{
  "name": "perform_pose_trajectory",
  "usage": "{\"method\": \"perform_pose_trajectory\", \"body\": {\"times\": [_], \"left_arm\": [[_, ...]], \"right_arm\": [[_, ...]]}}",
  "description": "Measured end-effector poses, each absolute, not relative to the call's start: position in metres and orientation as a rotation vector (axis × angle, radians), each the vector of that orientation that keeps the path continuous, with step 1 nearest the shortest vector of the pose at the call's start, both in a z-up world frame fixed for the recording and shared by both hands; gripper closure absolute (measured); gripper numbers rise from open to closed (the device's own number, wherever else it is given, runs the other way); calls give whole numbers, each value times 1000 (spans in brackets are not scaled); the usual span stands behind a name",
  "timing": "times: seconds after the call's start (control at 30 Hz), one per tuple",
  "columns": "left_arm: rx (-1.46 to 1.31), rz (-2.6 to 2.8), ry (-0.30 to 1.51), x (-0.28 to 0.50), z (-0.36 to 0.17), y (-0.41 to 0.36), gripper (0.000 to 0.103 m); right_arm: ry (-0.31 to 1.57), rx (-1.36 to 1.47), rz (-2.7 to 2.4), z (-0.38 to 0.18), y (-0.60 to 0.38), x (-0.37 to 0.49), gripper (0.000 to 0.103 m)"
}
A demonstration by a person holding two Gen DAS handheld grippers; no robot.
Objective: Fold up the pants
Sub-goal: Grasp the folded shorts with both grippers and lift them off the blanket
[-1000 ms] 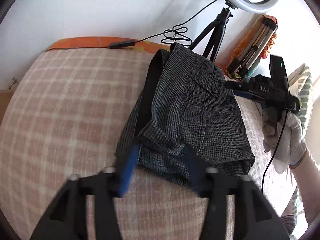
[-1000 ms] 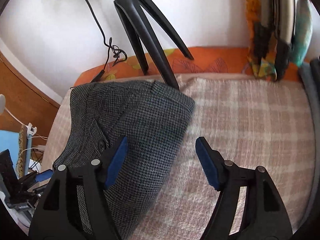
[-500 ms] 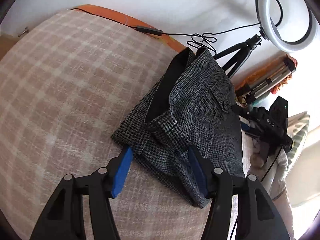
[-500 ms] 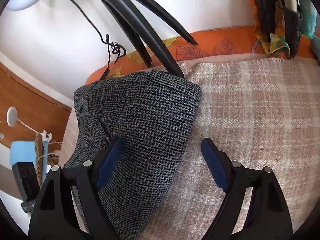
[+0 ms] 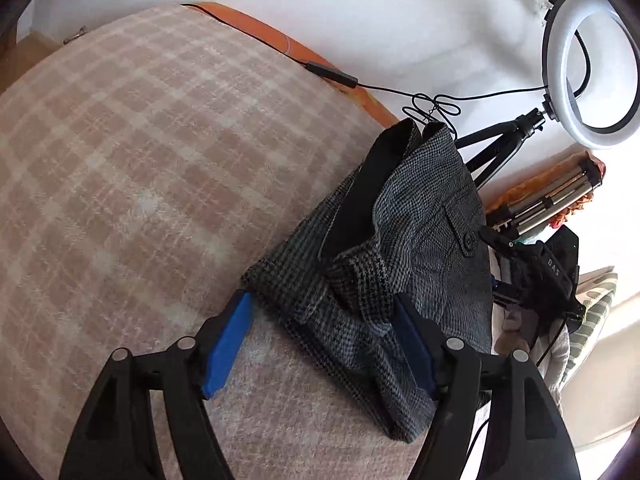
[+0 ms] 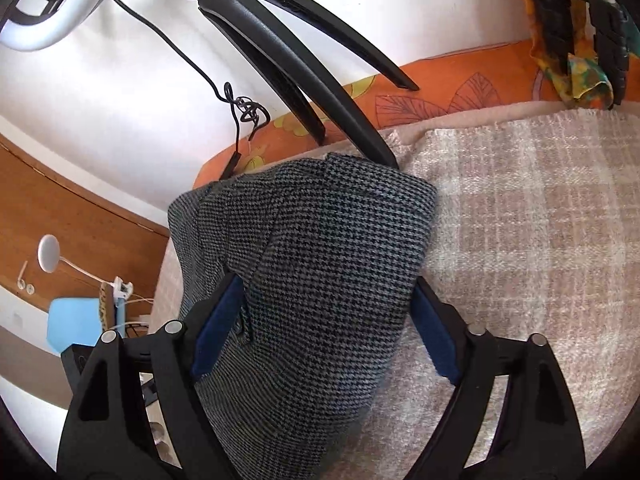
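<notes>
Both tongs have spread since earlier. Left tongs are opening, straddling the folded pants' corner without pinching; right tongs opening astride the pants, which lie on the plaid bed blanket.

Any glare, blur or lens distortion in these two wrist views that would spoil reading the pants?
Left wrist view: strong fisheye bend curves the checked blanket; the ring light and the wall are blown out, yet the pants stay sharp. Right wrist view: the pants show a crisp weave, the tripod legs loom large and bowed, the wall glares, and there is no motion blur.
</notes>
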State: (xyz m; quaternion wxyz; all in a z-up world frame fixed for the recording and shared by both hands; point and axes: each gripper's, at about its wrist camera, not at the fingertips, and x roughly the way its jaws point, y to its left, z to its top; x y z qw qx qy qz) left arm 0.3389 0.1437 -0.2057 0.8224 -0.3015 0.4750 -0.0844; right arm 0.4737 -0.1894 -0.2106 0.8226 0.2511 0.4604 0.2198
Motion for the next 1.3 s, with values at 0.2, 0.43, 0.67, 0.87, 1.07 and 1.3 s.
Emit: {"method": "perform_pose_trajectory", "body": {"times": [0.2,0.43,0.67,0.87,1.07,1.3], "left_arm": [[-628,-131,956,347,-204,128,23],[-612,-100,918,353,-207,124,39],[-578,-146,880,355,-203,113,65],[-526,-178,847,353,-190,106,70],[-458,-206,807,340,-166,91,71],[-409,-276,774,324,-135,61,71]], "right_arm": [[947,625,477,-215,-190,480,16],[943,585,427,-212,-180,481,32],[932,557,427,-203,-185,474,73],[872,445,437,-171,-184,455,80],[814,370,436,-134,-191,431,81],[764,337,406,-97,-226,404,81]]}}
